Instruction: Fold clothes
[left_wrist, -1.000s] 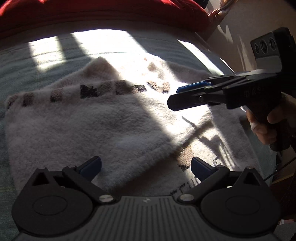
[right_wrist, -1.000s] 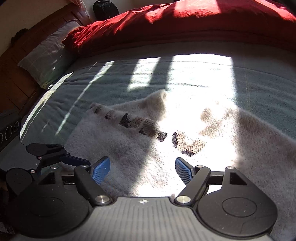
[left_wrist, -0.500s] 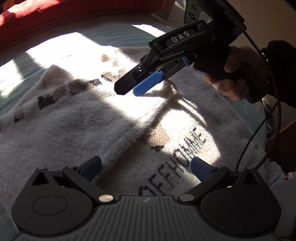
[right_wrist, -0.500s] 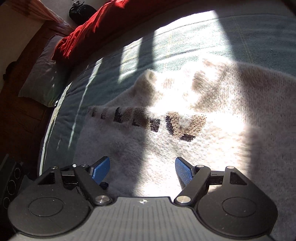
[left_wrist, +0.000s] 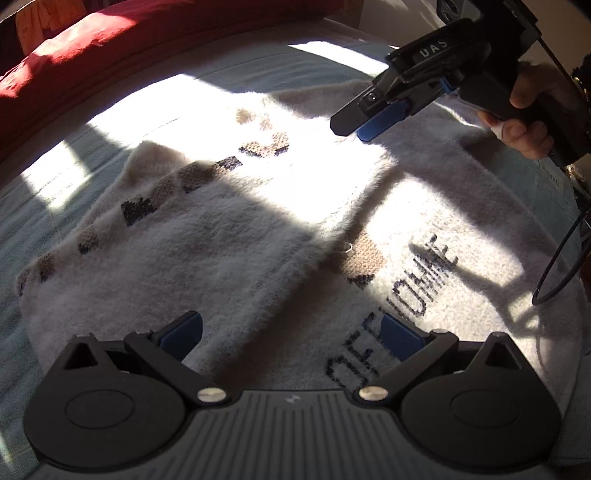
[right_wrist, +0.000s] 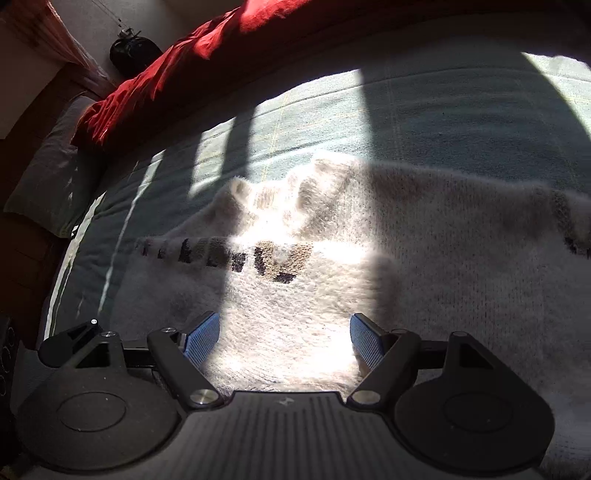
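Both grippers were spread wide and held nothing. From its own wrist view the left gripper (left_wrist: 291, 332) hovered low over the near part of a fuzzy cream sweater (left_wrist: 229, 236), blue pads apart; the right gripper (right_wrist: 284, 338) hung likewise open above the sunlit middle of the same garment.

That sweater lay on the bed (right_wrist: 406, 122), on a grey-green cover. One side appeared folded across the body, its patterned brown-and-black band (left_wrist: 136, 208) running diagonally, with dark lettering (left_wrist: 402, 295) on the chest.

My reading is that the step in hand was picking the next edge to fold. To do it well, each gripper should probably descend onto a hem or side edge rather than the thick centre, pinch a single fold of the soft knit, and lift both ends together so the fold falls straight. Fluffy fabric may slip, so a deep bite seems wise.

Counted: one sweater, two grippers, one red duvet (right_wrist: 207, 48), one grey pillow (right_wrist: 48, 177), one dark round object (right_wrist: 135, 51) beyond the duvet.
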